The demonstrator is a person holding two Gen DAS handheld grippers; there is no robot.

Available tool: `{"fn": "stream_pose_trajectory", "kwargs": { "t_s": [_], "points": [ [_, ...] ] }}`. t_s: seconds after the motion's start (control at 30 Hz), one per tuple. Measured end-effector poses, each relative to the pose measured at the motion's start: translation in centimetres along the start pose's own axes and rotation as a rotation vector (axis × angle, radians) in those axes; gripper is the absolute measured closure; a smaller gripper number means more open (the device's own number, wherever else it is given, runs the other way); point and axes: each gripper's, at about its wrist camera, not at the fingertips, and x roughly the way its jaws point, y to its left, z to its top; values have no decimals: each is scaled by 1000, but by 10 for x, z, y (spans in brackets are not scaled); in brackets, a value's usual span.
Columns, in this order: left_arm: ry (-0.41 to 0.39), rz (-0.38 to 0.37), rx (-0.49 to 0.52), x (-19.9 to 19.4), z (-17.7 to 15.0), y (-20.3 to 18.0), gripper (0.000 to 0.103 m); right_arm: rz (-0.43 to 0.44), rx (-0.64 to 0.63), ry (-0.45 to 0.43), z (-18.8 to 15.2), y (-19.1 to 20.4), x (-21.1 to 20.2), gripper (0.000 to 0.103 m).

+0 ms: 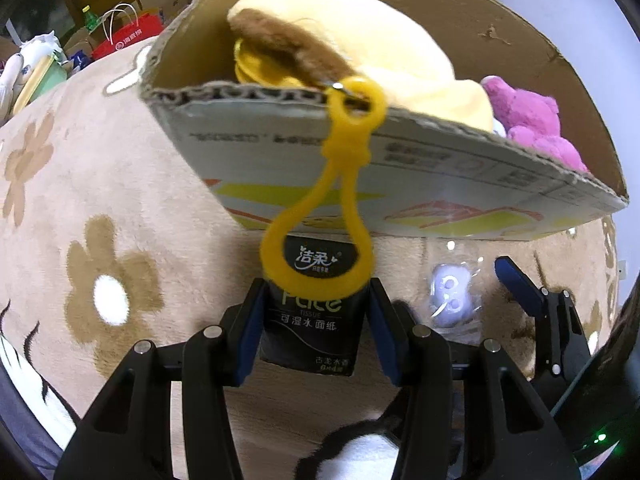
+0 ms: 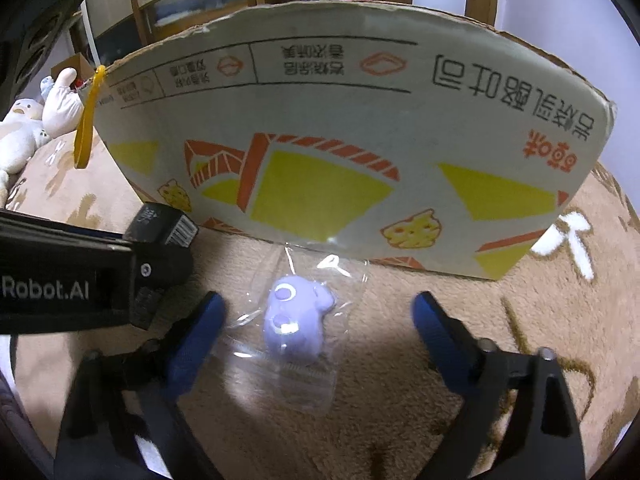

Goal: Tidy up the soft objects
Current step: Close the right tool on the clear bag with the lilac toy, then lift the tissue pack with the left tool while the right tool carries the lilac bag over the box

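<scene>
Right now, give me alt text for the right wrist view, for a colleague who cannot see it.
The right gripper, jaws open, hovers over a small purple soft toy sealed in a clear bag on a beige flowered blanket. Behind it stands a printed cardboard box; at left, the left gripper holds a black tissue pack.

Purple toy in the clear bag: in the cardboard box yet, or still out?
Out. The bagged purple toy lies on the carpet in front of the cardboard box, between the right gripper's spread fingers, untouched.
</scene>
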Motion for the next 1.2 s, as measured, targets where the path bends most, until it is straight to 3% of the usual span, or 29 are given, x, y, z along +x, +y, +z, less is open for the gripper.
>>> {"fn": "stream_pose_trajectory", "kwargs": {
  "t_s": [0.07,0.3,0.5,0.67,1.2],
  "points": [
    [6,17,4,2,0,2,55,-9,15,-6,0,-1,-1,24],
    [4,19,6,6,-3,-2,55,-17,25,-2,1,-5,-4,49],
    [-5,32,-7,5,-6,-5,55,-19,-2,10,5,-2,-6,52],
    [-22,35,-15,-3,-11,-8,55,-14,-6,0,-15,-5,-18,57],
    [-119,90,39,-35,-51,-33,56,34,61,-13,-15,-25,-41,61]
  ]
}}
